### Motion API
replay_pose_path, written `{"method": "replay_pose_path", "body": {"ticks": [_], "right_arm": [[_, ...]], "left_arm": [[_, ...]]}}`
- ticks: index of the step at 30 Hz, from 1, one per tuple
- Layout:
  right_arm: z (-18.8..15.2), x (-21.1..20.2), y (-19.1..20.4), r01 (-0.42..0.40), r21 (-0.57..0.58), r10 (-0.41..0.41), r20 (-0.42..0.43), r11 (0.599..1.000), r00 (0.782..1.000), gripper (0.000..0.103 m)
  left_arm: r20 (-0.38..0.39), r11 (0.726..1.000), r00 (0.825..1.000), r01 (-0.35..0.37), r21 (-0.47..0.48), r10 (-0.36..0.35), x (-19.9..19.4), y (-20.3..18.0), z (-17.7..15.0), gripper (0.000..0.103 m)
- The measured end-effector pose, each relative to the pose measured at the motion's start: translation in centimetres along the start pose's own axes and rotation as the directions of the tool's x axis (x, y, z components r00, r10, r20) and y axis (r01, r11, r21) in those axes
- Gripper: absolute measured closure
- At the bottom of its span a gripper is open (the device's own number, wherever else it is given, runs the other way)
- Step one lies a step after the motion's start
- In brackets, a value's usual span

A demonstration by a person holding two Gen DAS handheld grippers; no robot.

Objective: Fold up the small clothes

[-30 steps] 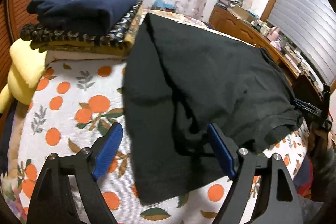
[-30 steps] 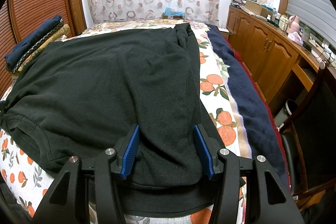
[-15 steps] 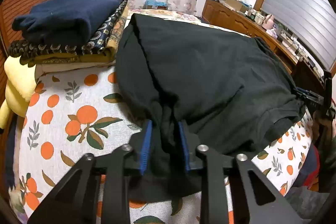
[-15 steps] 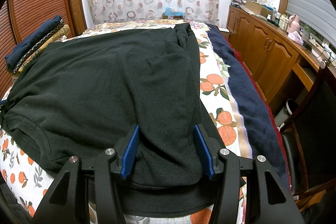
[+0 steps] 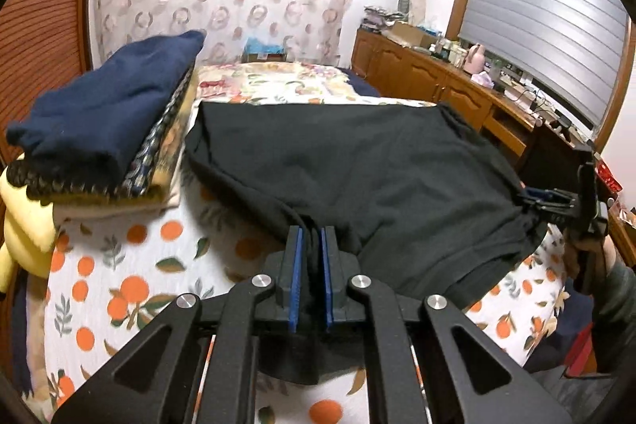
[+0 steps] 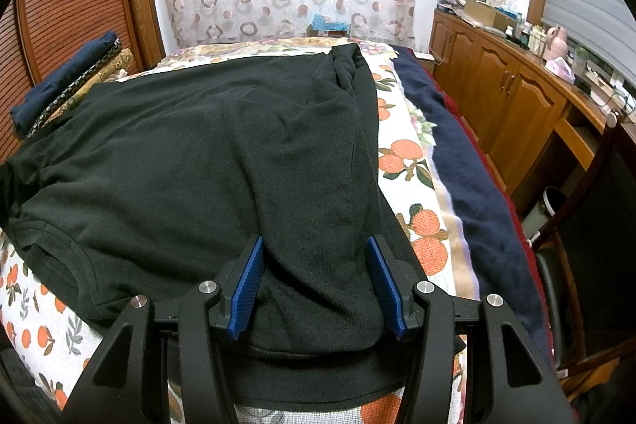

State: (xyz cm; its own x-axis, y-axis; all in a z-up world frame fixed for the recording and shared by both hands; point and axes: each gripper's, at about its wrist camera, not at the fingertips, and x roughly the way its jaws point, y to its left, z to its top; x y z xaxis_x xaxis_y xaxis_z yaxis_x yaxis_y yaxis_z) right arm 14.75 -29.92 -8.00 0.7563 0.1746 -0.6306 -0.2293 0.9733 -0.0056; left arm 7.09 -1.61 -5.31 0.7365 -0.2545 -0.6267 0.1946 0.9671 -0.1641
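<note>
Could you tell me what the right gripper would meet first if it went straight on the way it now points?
Probably the black garment itself: the right gripper points down at its folded edge, which already lies between its open jaws.

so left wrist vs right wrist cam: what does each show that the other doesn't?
Left wrist only: the left hand-held gripper, whose jaws have just been closing, pinching a bunched edge of the black shirt; the yellow plush beside the folded stack; the right hand-held gripper from the side at the shirt's far edge.

Right wrist only: the right hand-held gripper's blue pads set around a fold of shirt; the navy blanket along the bed's edge; a dark chair.

Both: black shirt, folded stack, orange-print sheet, wooden cabinets.
</note>
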Motion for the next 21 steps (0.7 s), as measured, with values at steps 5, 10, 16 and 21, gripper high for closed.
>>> {"method": "replay_pose_path", "body": {"ticks": [5, 10, 16, 21], "right_arm": [[0.0, 0.0, -0.2, -0.006, 0.003, 0.006, 0.001, 1.000, 1.000, 0.048], [-0.1, 0.0, -0.4, -0.021, 0.013, 0.021, 0.006, 1.000, 1.000, 0.048], [-0.1, -0.3, -0.6, -0.054, 0.025, 0.053, 0.017, 0.998, 0.998, 0.048], [-0.6, -1.6, -1.3, -0.071, 0.060, 0.067, 0.057, 0.996, 0.996, 0.048]], "left_arm": [[0.021, 0.999, 0.999, 0.026, 0.022, -0.027, 0.3, -1.3, 1.1, 0.094], [0.024, 0.995, 0.997, 0.071, 0.065, -0.073, 1.0, -3.4, 1.9, 0.095], [0.028, 0.983, 0.989, 0.142, 0.114, -0.146, 1.6, -6.7, 3.5, 0.100], [0.040, 0.962, 0.976, 0.203, 0.181, -0.214, 1.8, -10.1, 5.9, 0.102]]}}
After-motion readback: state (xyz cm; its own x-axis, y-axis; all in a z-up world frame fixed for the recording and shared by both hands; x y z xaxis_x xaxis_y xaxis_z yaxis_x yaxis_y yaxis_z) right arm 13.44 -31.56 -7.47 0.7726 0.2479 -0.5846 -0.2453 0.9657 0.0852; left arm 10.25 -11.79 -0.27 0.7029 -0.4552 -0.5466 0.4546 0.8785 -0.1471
